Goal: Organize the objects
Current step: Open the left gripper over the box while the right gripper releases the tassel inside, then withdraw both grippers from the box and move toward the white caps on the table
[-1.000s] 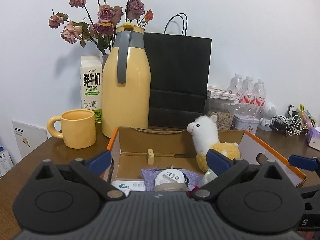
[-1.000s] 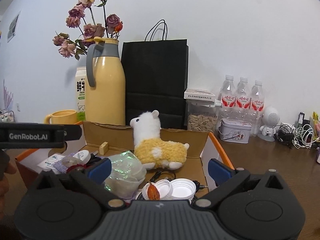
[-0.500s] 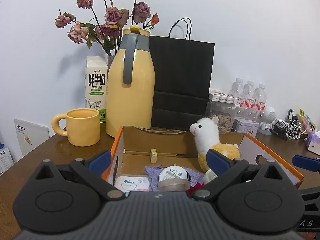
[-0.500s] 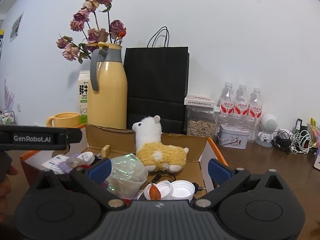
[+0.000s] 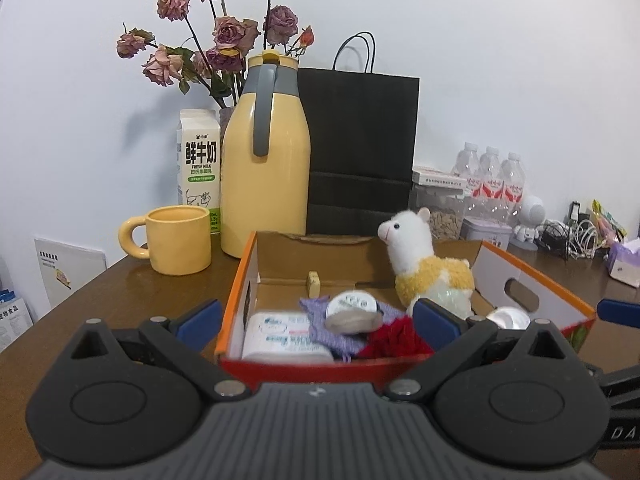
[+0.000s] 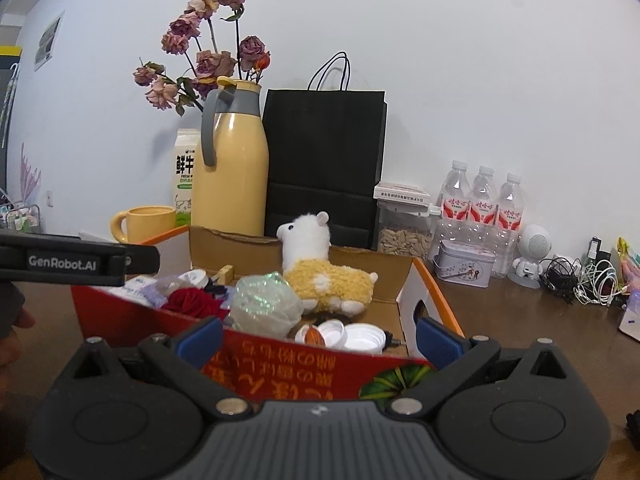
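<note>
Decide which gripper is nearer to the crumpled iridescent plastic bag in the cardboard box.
Right. The right gripper sits directly before the crumpled iridescent plastic bag; the left gripper faces the box's other end, the bag beyond its right finger.

roses (image 5: 224, 36) cut off (top) | box (image 6: 280, 376) print blurred

Plain white wall (image 5: 500, 60) straight ahead of the hand-held gripper, evenly lit, soft shadows behind whatever stands against it. Dark brown wooden bench (image 5: 132, 292) runs from under the hand-held gripper up to that wall, glossy top. Far left in the right wrist view: small framed picture (image 6: 47, 40) on the wall.
</note>
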{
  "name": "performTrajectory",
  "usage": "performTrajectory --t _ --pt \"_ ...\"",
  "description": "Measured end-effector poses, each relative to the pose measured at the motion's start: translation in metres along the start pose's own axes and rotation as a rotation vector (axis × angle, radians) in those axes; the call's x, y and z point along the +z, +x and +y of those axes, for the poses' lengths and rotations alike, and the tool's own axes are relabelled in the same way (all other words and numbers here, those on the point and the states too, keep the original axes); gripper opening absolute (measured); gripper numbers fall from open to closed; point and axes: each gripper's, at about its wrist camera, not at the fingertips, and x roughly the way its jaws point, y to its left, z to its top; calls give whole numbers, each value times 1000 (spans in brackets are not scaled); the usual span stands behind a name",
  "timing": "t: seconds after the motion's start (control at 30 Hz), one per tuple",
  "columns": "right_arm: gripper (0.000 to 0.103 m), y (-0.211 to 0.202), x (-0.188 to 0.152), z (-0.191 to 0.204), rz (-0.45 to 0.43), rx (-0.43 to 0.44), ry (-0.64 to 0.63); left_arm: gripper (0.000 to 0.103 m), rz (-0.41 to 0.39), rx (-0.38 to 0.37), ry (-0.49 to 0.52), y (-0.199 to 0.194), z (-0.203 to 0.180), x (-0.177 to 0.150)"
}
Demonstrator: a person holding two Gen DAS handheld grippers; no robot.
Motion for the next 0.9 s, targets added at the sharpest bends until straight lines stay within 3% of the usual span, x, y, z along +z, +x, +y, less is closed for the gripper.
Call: performTrajectory --t 0.5,0.9 --pt "103 -38 -28 -3 76 2 0 103 113 -20 48 -31 -6 -35" --pt "103 -49 -35 -23 106 -36 104 103 227 -81 105 -44 -24 -51"
